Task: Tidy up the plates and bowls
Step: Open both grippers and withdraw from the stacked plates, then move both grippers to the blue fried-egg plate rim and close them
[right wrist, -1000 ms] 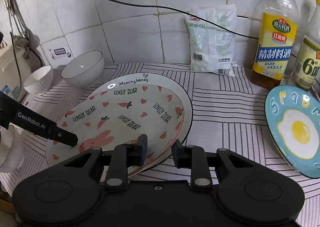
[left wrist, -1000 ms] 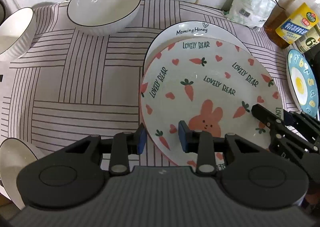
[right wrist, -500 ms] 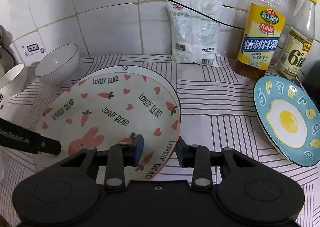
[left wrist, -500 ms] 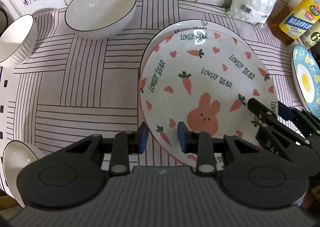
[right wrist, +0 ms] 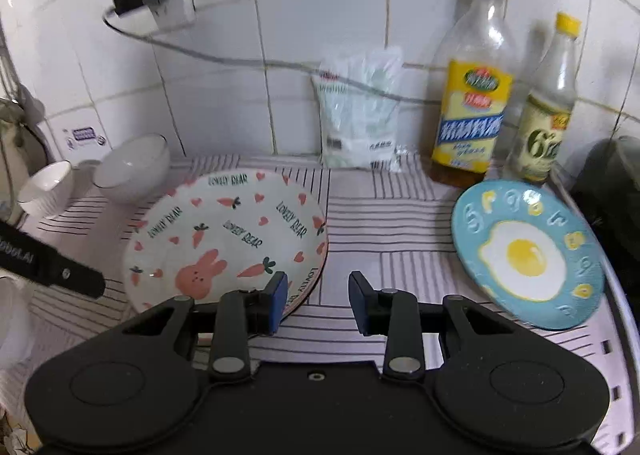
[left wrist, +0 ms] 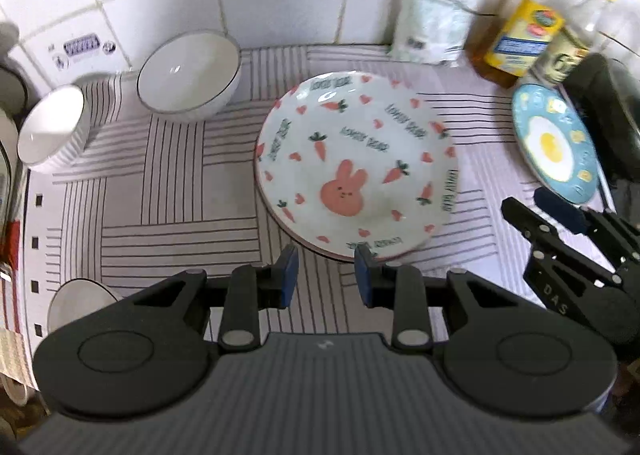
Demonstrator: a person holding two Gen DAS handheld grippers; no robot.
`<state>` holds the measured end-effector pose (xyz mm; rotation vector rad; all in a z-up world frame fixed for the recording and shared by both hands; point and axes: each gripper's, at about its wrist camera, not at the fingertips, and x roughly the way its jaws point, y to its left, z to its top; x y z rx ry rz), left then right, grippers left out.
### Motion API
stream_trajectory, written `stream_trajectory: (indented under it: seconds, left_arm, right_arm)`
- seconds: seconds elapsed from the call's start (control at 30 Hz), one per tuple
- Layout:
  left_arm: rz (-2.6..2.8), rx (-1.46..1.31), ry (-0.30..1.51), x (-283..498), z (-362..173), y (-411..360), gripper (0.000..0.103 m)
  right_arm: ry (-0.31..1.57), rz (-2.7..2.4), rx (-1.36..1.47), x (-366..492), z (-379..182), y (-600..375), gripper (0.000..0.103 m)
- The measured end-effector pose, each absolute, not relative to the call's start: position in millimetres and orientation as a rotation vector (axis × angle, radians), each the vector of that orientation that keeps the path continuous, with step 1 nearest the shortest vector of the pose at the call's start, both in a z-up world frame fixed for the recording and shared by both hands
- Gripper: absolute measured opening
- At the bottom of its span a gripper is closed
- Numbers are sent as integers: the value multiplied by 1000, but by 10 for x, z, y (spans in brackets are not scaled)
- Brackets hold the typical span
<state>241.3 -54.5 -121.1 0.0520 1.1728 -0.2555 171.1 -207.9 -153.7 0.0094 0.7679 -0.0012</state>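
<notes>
the rabbit plate (left wrist: 356,163) lies flat on the striped cloth (left wrist: 160,175), just ahead of your left gripper (left wrist: 326,275) and left of your right gripper (right wrist: 314,301); both hang released, holding nothing, white tiled wall (right wrist: 320,15) behind

I see white bunny plate (left wrist: 356,163) with orange carrots, pink hearts; blue egg plate (right wrist: 528,253), yellow yolk; striped cloth (left wrist: 160,183); white bowls (left wrist: 190,75).

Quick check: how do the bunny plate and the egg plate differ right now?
The bunny plate is white with carrots, hearts and lettering; the egg plate is blue with a fried egg. The bunny plate looks larger. It sits mid-mat, left of the right tongs; the egg plate sits at the right edge by the bottles. Both are round and ungripped.
</notes>
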Motion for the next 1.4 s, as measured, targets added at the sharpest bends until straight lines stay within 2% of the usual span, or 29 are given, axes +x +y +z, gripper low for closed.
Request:
stream_trajectory:
  seconds: [0.2, 0.33, 0.53, 0.77, 0.87, 0.97, 1.03, 1.17, 1.23, 1.3, 1.4]
  left_arm:
    - [-315, 121, 1162, 2164, -969, -717, 32]
    - [-370, 140, 1151, 1993, -825, -891, 35]
    - [-440, 177, 1127, 1836, -715, -1180, 39]
    - [-481, 248, 1139, 1756, -723, -1538, 41]
    - [-504, 267, 1134, 1739, -721, -1653, 46]
    - [-530, 269, 1121, 1746, -735, -1722, 50]
    - [-545, 256, 1103, 1765, -771, -1728, 55]
    - [-528, 241, 1070, 1828, -870, -1702, 61]
    - [-530, 249, 1050, 1855, -908, -1684, 70]
    - [-547, 258, 1034, 1908, -960, -1683, 75]
    - [-566, 260, 1021, 2025, -1053, -1726, 79]
  right_arm:
    - [707, -15, -77, 1317, -1232, -2187, 41]
    - [736, -76, -108, 1132, -1124, -2328, 43]
    - [718, -128, -86, 861, -1010, -2556, 52]
    - [665, -145, -1, 623, -930, -2778, 58]
    - [633, -141, 44, 534, -870, -2826, 66]
    - [607, -147, 23, 488, -858, -2817, 70]
    - [599, -147, 16, 479, -879, -2831, 82]
    - [572, -172, 41, 493, -989, -2881, 86]
    - [559, -193, 64, 528, -1063, -2910, 89]
    - [514, -216, 76, 530, -1115, -2932, 94]
    - [440, -265, 81, 564, -1202, -2949, 98]
